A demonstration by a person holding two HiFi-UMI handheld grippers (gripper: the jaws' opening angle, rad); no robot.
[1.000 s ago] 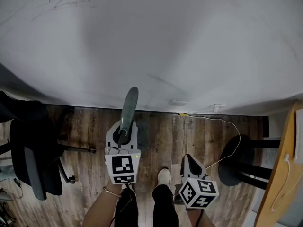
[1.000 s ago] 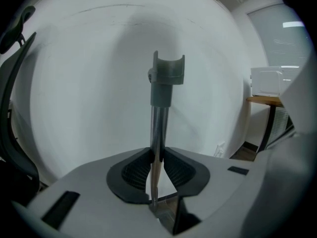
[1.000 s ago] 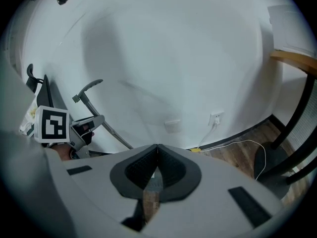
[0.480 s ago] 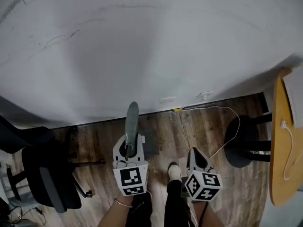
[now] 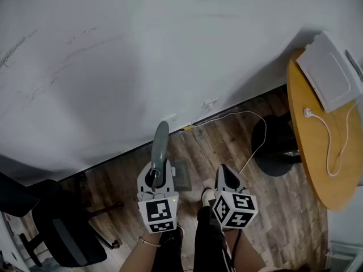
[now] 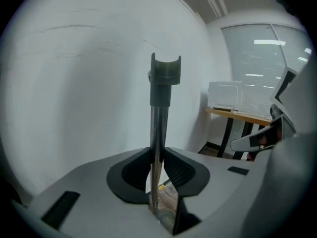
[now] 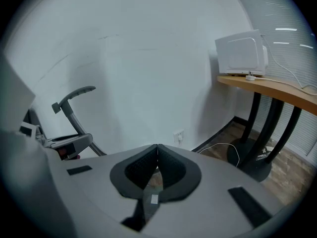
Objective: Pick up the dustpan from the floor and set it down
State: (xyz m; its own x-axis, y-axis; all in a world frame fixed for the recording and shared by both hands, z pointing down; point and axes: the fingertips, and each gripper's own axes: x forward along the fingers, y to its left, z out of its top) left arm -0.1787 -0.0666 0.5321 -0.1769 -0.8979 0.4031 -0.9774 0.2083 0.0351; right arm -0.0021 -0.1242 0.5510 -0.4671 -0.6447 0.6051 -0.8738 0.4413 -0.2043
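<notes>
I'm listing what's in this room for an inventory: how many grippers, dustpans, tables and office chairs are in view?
grippers: 2, the left gripper and the right gripper
dustpan: 1
round table: 1
office chair: 1
total: 5

- We see the dustpan (image 5: 160, 143) between the left gripper's (image 5: 156, 173) jaws, with the right gripper (image 5: 222, 173) just beside it at 3 o'clock.
- The wall (image 5: 125, 61) lies at our 12 o'clock.
- The table (image 5: 298, 140) stands at 2 o'clock, with a box (image 5: 330, 75) on it.
- The chair (image 5: 65, 237) sits at 8 o'clock.
</notes>
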